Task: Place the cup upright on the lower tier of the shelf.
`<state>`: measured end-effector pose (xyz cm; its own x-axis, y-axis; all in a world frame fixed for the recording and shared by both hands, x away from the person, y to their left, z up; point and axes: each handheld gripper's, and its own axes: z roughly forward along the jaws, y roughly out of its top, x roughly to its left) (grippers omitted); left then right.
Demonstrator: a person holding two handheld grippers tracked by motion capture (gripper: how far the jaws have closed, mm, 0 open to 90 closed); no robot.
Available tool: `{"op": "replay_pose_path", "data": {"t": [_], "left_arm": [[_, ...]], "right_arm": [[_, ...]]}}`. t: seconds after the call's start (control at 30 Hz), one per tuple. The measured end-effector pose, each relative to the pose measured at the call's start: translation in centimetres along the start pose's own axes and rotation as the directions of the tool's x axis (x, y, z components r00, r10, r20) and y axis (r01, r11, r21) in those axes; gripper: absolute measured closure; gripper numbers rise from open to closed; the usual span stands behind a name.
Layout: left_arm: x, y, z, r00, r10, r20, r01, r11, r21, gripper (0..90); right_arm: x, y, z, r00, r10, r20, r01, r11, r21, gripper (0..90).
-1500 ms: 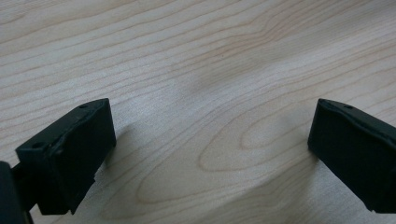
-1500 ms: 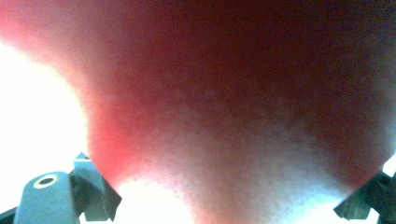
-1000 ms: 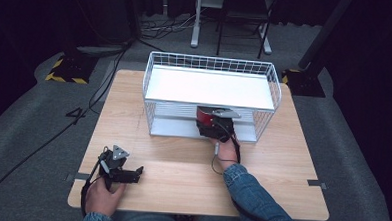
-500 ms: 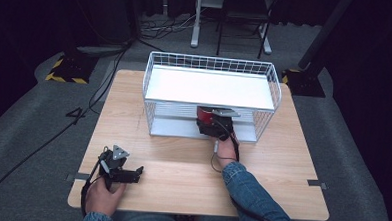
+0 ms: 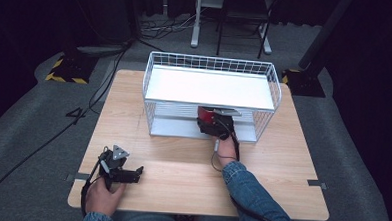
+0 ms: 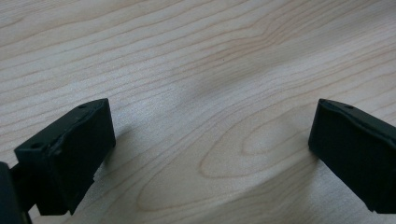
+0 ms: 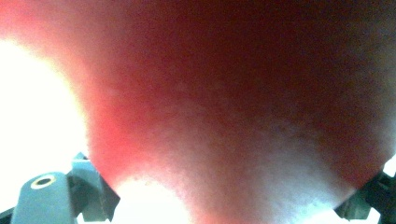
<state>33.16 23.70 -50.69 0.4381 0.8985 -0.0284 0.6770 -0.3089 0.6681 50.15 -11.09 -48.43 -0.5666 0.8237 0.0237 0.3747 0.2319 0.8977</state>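
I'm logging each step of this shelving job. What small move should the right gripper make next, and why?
Probably ease the right gripper a little deeper under the wire rack: its jaws have just been opening slightly around the red thing, which sits right at the lower shelf's front edge.

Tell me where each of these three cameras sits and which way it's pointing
High view: above the person's side, facing forward and down on the wooden table and wire rack; both forearms show.
Left gripper view: on the left gripper, looking down at bare tabletop; its two jaws stand apart.
Right gripper view: on the right gripper, pressed close to a red thing.
Shared: that red thing also shows from above, at the rack's lower shelf.
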Motion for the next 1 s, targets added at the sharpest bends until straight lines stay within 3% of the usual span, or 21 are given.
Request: {"op": "replay_pose_path", "data": {"t": [0.33,0.43,0.5,0.7,1.0], "left_arm": [[0.0,0.0,0.0,1.0,0.0,0.0,0.0,1.0,0.0,0.8],[0.0,0.0,0.0,1.0,0.0,0.0,0.0,1.0,0.0,0.8],[0.0,0.0,0.0,1.0,0.0,0.0,0.0,1.0,0.0,0.8],[0.0,0.0,0.0,1.0,0.0,0.0,0.0,1.0,0.0,0.8],[0.0,0.0,0.0,1.0,-0.001,-0.002,0.001,1.0,0.001,0.7]], "right_arm": [[0.0,0.0,0.0,0.9997,-0.021,0.01,0.021,1.0,-0.003,14.0],[0.2,0.0,0.0,0.9996,-0.029,0.005,0.029,1.0,-0.001,2.5],[0.2,0.0,0.0,0.9995,-0.03,0.006,0.03,1.0,-0.005,0.1],[0.6,-0.1,-0.8,0.9974,-0.071,-0.017,0.07,0.997,-0.022,0.0],[0.4,-0.2,-2.4,0.9967,-0.076,-0.028,0.075,0.997,-0.029,0.0]]}}
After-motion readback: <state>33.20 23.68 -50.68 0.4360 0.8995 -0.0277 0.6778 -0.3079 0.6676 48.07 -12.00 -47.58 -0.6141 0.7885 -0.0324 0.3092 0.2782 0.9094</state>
